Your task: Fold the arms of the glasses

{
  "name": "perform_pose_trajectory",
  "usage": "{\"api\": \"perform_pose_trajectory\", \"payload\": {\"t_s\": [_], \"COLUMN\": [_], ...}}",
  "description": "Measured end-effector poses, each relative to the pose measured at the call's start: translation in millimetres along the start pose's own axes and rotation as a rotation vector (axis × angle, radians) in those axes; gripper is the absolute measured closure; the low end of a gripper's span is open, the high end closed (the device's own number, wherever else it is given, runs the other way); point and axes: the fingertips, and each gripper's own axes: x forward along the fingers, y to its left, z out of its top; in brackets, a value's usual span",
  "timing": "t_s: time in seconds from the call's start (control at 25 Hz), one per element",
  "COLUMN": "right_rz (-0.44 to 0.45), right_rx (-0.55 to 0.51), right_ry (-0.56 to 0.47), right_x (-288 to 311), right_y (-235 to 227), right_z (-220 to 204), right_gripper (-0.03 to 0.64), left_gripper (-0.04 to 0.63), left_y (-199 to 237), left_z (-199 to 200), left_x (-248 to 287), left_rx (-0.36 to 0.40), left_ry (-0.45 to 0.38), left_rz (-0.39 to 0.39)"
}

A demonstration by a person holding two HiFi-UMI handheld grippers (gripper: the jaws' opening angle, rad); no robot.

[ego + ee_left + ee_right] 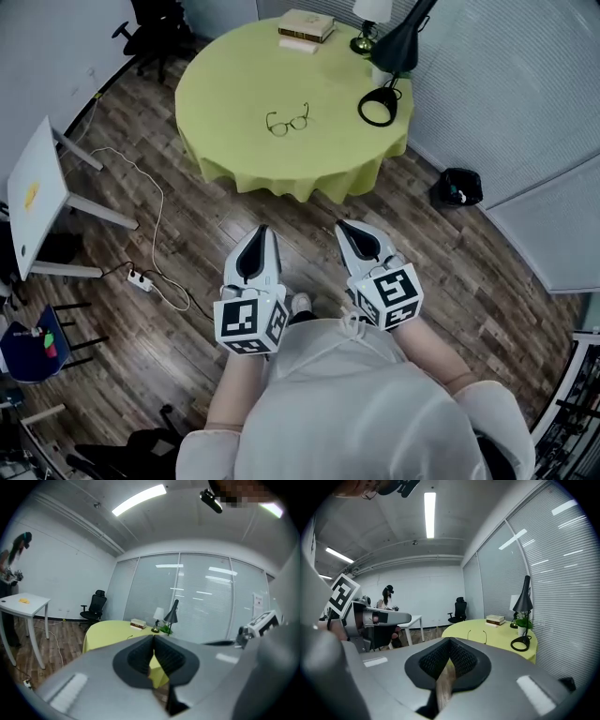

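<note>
Nearest, held side by side above the wooden floor (281, 211), the left gripper (260, 236) and the right gripper (349, 234) both have their jaws closed together with nothing between them. Well ahead stands the round yellow-green tabletop (234, 84), and the glasses (288, 122) lie near its middle, arms unfolded. Farther back sit a black lamp (380, 103) and stacked books (306, 25).

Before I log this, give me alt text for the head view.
The left gripper and right gripper, shut and empty, point toward a round yellow-green table across a wood floor. On it are glasses, books and a black lamp.
</note>
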Motion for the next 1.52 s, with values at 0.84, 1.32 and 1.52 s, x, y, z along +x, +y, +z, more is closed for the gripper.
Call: {"api": "perform_pose_trajectory", "payload": {"t_s": [0.84,1.32,1.52], "right_rz": [0.056,0.173,0.206], "right_rx": [0.004,-0.036,-0.084], "right_ry": [0.098,0.311,0.413], "right_x": [244,365,405], "right_y": [-159,-257,-273], "right_z": [27,2,-37], "right_gripper": [0.618,0.618,0.614], "left_gripper": [0.589,0.589,0.589], "left_y": [118,141,170], "left_z": [17,2,-25], "left_x": [247,389,417], "left_rx": [-0.052,-0.116,-0.154], "left_ry": [0.076,0.164,0.214], "left_rz": [0.135,0.205,0.239]}}
